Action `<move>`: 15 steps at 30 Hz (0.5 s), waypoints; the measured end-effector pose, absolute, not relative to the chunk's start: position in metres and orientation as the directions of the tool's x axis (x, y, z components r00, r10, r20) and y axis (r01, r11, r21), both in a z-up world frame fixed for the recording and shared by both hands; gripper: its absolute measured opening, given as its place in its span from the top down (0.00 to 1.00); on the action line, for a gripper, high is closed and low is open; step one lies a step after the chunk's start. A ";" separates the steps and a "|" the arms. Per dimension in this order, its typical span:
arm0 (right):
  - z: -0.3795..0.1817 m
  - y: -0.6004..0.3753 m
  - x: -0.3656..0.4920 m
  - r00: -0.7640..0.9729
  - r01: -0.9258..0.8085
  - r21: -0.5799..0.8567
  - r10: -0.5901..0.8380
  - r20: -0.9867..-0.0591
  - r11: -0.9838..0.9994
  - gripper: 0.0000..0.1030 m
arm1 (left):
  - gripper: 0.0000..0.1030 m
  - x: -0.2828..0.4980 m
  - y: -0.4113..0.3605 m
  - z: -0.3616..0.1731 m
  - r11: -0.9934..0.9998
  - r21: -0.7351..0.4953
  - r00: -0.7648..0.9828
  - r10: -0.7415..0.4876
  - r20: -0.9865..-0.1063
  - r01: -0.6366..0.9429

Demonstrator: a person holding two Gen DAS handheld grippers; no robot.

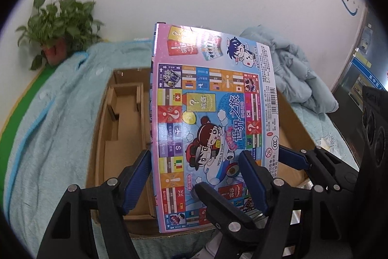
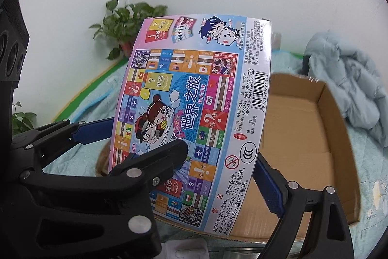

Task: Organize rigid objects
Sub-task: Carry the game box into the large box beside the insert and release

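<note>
you have the flat pink and blue printed board game box [image 1: 213, 118] up on edge, tilted, above the open brown cardboard carton [image 1: 121, 128] that sits on the pale blue blanket [image 1: 48, 128] of the bed. your left tool [image 1: 194, 171] looks closed across the box's lower part, one blue pad on the left edge and the other on the printed face. your right tool [image 2: 218, 162] straddles the right edge of the box with its jaws wide; whether either pad touches the box, you cannot tell.

judging by this, the task is early: the carton looks nearly bare apart from a cardboard insert [image 1: 126, 108] along its left side, and the box is not yet down inside.

the open floor on the carton's right half gives you the most room. watch the carton's near wall under the box's bottom corner, the insert on the left, and the crumpled light blue quilt [image 2: 351, 89] beyond the far right wall. the two tools sit close together, so part them carefully.
</note>
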State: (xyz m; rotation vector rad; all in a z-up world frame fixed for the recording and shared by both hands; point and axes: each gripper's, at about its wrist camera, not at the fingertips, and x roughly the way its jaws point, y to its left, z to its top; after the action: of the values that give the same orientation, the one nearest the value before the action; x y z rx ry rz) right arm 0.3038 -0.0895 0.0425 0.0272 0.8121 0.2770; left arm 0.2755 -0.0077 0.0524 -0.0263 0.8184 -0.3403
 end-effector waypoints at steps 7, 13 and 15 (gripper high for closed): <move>-0.021 -0.086 0.336 0.512 -0.245 0.193 0.296 -0.807 0.950 0.13 | 0.35 0.291 -0.002 0.010 0.960 -0.178 0.539 -0.270 -0.798 0.218; -0.052 -0.081 0.348 0.425 -0.237 0.184 0.272 -0.863 0.954 0.17 | 0.45 0.293 0.002 -0.004 0.971 -0.160 0.501 -0.228 -0.835 0.175; -0.057 -0.076 0.352 0.408 -0.235 0.175 0.260 -0.875 0.956 0.18 | 0.45 0.293 0.002 -0.004 0.973 -0.156 0.496 -0.222 -0.839 0.171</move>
State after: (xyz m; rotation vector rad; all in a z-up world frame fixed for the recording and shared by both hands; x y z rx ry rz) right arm 0.3522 -0.0763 -0.0569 0.0255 1.1080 0.3116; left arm 0.2932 0.0023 -0.0043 -0.0544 1.0244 -0.2383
